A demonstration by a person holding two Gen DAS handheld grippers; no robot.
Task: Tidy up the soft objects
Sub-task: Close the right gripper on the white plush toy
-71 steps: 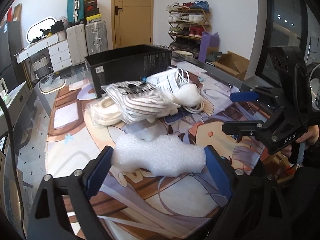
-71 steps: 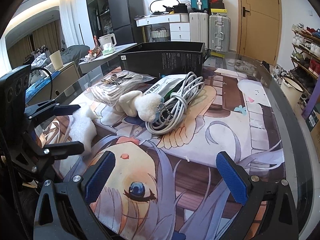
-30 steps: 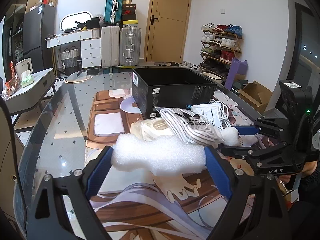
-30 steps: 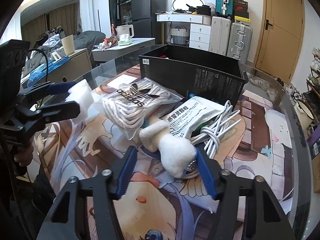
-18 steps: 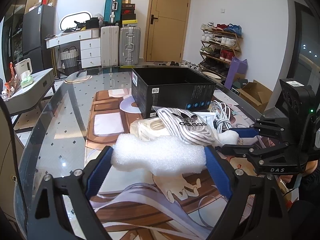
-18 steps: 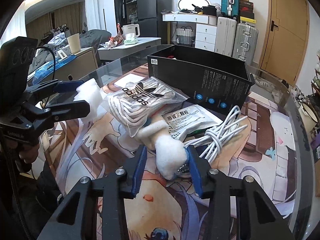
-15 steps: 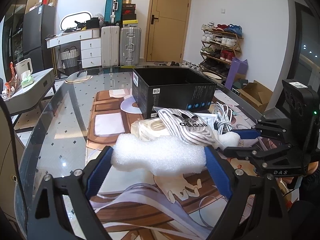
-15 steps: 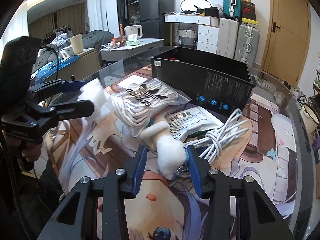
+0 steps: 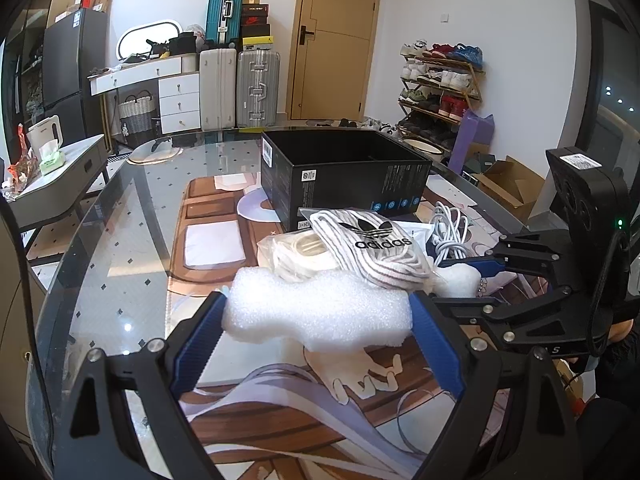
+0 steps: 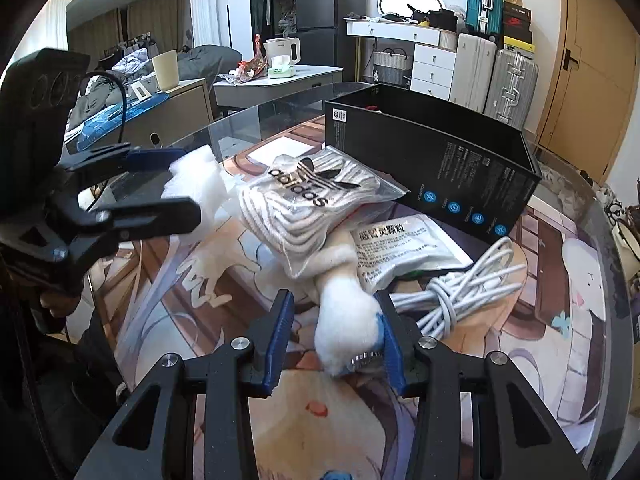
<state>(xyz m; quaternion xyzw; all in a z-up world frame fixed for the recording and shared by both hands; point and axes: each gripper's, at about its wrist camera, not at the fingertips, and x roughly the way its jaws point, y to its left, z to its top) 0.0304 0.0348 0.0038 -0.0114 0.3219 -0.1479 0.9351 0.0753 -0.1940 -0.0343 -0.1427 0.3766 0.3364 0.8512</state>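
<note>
Looking down the left wrist view, the left gripper (image 9: pixel 318 338) is clamped across a white foam block (image 9: pixel 320 312), fingers (image 9: pixel 200 340) spread wide because the block is long, and it hangs clear above the table (image 9: pixel 120 240), likely parked until the black box (image 9: pixel 344 176) is reachable. Over to the right wrist view: the right gripper (image 10: pixel 332 338) has a white plush toy (image 10: pixel 346 330) between its fingers; one pad presses the fluff, the other shows a small gap, so a light grasp at best. The toy's far end sits tucked under the adidas bag (image 10: pixel 308 200), beside the coiled cable (image 10: pixel 460 284).
</note>
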